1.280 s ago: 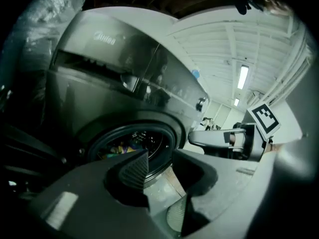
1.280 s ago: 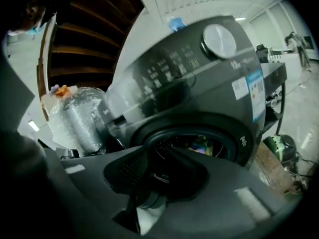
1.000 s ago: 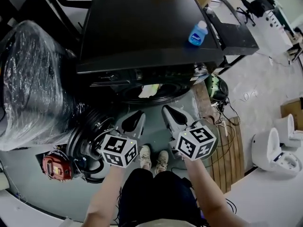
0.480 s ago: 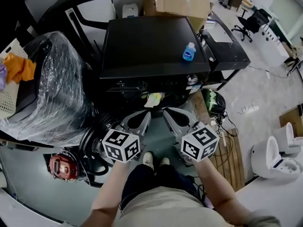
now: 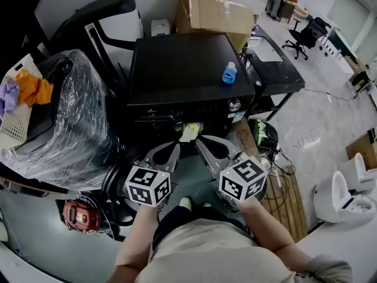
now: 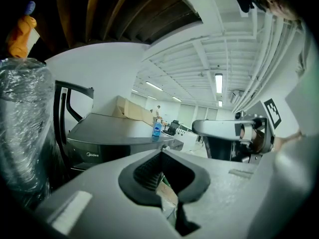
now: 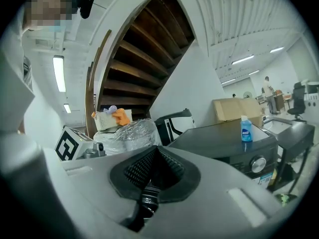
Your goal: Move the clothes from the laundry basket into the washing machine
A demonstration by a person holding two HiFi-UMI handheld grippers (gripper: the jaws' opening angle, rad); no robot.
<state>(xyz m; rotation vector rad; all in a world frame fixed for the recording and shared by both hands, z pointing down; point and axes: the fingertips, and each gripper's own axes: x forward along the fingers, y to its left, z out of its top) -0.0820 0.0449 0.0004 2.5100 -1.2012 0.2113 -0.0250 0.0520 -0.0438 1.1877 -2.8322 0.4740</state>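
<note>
Left gripper [image 5: 171, 149] and right gripper [image 5: 203, 141]: jaws closed, empty. Orange and purple clothes [image 5: 32, 88] lie crumpled in the white laundry basket [image 5: 17, 121] at 10 o'clock. Black washing machine [image 5: 182, 69] at 12.

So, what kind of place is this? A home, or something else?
Probably a workshop or lab, not a home. The black washing machine stands beside a large plastic-wrapped object, with cardboard boxes behind it and an office chair farther off on a bare grey floor.
</note>
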